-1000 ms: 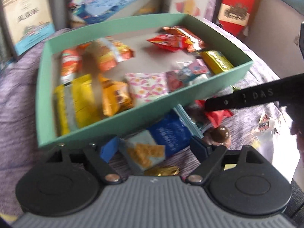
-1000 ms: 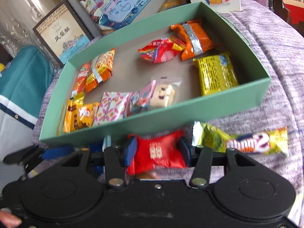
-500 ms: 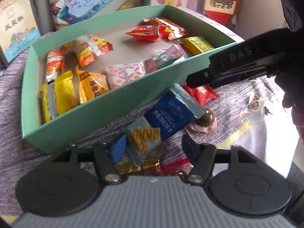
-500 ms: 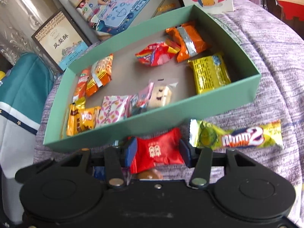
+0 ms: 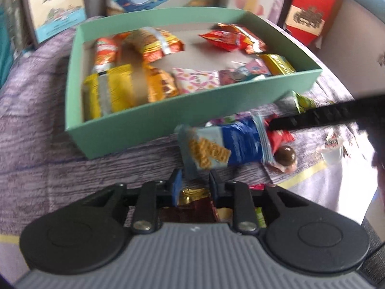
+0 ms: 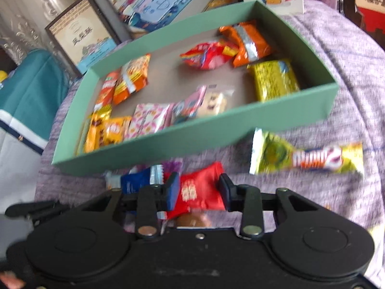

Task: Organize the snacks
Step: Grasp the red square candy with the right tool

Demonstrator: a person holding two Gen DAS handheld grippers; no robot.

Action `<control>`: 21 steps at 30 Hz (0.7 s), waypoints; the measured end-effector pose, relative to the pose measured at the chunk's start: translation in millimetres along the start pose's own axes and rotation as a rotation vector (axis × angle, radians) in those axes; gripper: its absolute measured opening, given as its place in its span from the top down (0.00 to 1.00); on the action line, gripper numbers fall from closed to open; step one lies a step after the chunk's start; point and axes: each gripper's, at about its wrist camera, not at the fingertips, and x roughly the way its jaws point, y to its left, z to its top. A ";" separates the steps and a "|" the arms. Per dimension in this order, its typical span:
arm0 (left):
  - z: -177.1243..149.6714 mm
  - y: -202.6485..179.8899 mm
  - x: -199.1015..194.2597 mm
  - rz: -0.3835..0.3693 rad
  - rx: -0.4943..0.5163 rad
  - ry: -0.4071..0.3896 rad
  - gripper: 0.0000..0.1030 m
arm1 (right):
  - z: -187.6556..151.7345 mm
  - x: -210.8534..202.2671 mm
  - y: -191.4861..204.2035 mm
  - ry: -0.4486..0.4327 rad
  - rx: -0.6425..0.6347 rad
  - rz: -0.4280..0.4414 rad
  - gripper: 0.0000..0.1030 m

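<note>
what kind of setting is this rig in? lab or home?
Most likely a home, not a lab: a purple knitted cloth covers the surface under the green snack box, and boxed gifts stand behind it, including a children's drawing-mat box and a pastry gift box.

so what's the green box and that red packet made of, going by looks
green box: looks like matte cardboard, with thin flat walls, a sharp folded corner and a plain brown floor inside.
red packet: probably glossy plastic film, as it crinkles and puffs between the right tool's fingers.
</note>
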 end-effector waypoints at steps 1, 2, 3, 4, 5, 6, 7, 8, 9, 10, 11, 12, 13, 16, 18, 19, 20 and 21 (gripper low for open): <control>-0.9 2.1 -1.2 0.003 -0.005 -0.004 0.70 | -2.3 -1.4 0.3 0.013 -0.003 0.003 0.66; -1.9 3.3 -2.3 0.006 -0.001 -0.007 0.67 | -4.0 -3.2 0.0 0.023 -0.004 0.006 0.66; -2.9 3.8 -3.9 0.009 0.010 -0.010 0.61 | -5.0 -5.9 -1.0 0.027 -0.003 0.008 0.66; -3.8 4.0 -5.0 0.009 0.023 -0.014 0.55 | -4.6 -8.9 -2.9 0.025 0.001 0.014 0.66; -4.4 3.5 -7.1 0.009 0.040 -0.020 0.52 | -3.5 -12.2 -5.4 0.020 0.008 0.022 0.64; -4.1 2.4 -8.8 0.009 0.059 -0.026 0.44 | -2.0 -15.9 -8.6 0.012 0.019 0.029 0.64; -2.5 0.7 -9.3 0.011 0.076 -0.032 0.39 | 0.2 -19.4 -11.5 0.002 0.030 0.034 0.64; -0.9 -1.5 -10.4 0.015 0.099 -0.041 0.38 | 2.3 -22.0 -13.5 -0.010 0.036 0.039 0.64; 1.6 -3.7 -10.1 0.017 0.113 -0.044 0.33 | 5.1 -23.8 -14.3 -0.023 0.038 0.046 0.64; 4.6 -5.1 -8.2 0.010 0.112 -0.035 0.25 | 8.4 -24.3 -13.6 -0.031 0.031 0.053 0.64; 8.1 -5.3 -5.3 -0.005 0.092 -0.016 0.23 | 12.1 -23.6 -12.2 -0.033 0.020 0.059 0.64; 11.0 -5.0 -2.8 -0.031 0.060 -0.002 0.22 | 16.1 -21.3 -9.4 -0.033 0.004 0.069 0.64; 12.5 -5.0 -2.0 -0.058 0.031 0.005 0.22 | 19.8 -19.0 -6.3 -0.034 -0.015 0.084 0.64; 13.8 -6.1 -0.4 -0.108 -0.052 0.029 0.22 | 28.1 -7.9 3.3 -0.021 -0.085 0.128 0.52; 13.4 -1.4 5.4 -0.152 -0.151 0.077 0.22 | 32.4 1.8 8.1 -0.002 -0.116 0.153 0.51; 12.8 1.2 7.8 -0.165 -0.185 0.087 0.22 | 32.5 5.9 8.8 0.012 -0.112 0.168 0.51; 12.4 2.5 8.5 -0.167 -0.203 0.085 0.22 | 32.4 11.0 6.1 0.038 -0.100 0.176 0.51; 12.4 3.0 9.2 -0.166 -0.208 0.085 0.23 | 31.0 14.5 2.7 0.054 -0.076 0.184 0.51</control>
